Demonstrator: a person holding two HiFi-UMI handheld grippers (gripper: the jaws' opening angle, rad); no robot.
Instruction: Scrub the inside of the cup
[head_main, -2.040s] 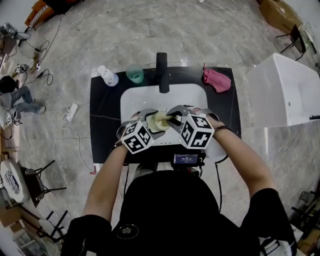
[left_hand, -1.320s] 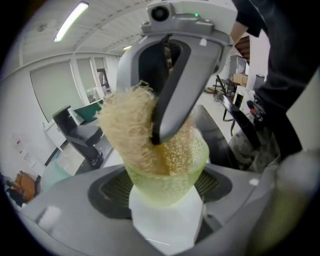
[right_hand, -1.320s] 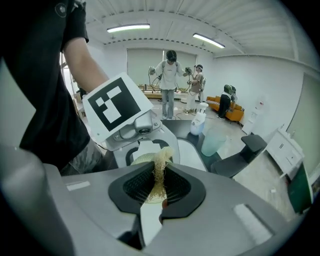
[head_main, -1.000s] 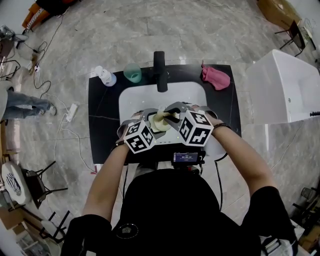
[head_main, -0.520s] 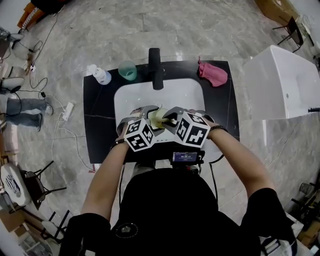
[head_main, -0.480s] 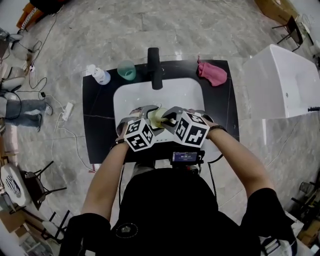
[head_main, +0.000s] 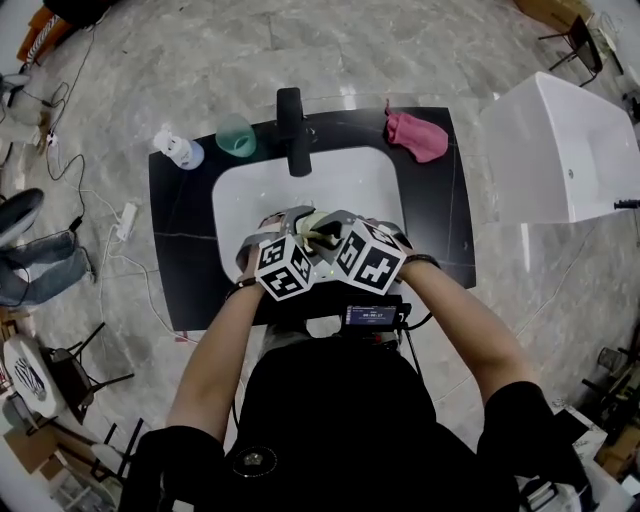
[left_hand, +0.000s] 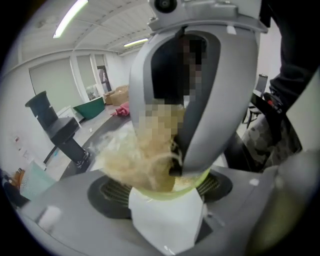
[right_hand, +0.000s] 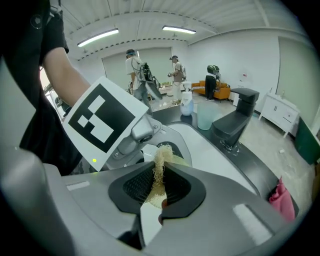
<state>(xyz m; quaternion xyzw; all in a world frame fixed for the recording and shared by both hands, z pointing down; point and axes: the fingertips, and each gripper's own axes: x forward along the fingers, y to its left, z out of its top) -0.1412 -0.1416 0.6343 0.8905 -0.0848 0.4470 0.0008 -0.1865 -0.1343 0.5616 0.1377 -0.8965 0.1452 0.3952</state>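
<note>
A: Where is the cup (left_hand: 167, 222) at this moment?

B: Over the white sink basin (head_main: 360, 180), close to its near rim. It is pale, with a yellow-green lip, and it sits in the left claw (left_hand: 169, 192).

A: How does that claw have it?

B: Its jaws stand wide apart, one ribbed pad on each side of the cup, both pressing on the wall just under the lip. The cup's mouth faces away from that claw, towards the other one.

A: And the right claw (right_hand: 159, 172)?

B: Closed tight on a fibrous scrubber (right_hand: 161, 152). The two pads pinch the straw-coloured strands between them, and a tuft sticks out past the tips.

A: Is the scrubber in the cup?

B: In the left gripper view the fibres spread across the mouth and reach inside, and one jaw tip of the right claw comes down to the lip. How deep the strands go I cannot tell.

A: How do the two claws lie to each other?

B: From the head view they meet nose to nose above the basin, their marker cubes side by side, both pointing steeply down.

A: What else is on the surface (head_main: 180, 250)?

B: It is black. A black faucet (head_main: 290, 130) stands behind the basin. Left of it are a teal tumbler (head_main: 235, 135) and, further left, a white pump bottle (head_main: 178, 150). A pink cloth (head_main: 415, 135) lies crumpled at the far right corner, well apart from the claws.
</note>
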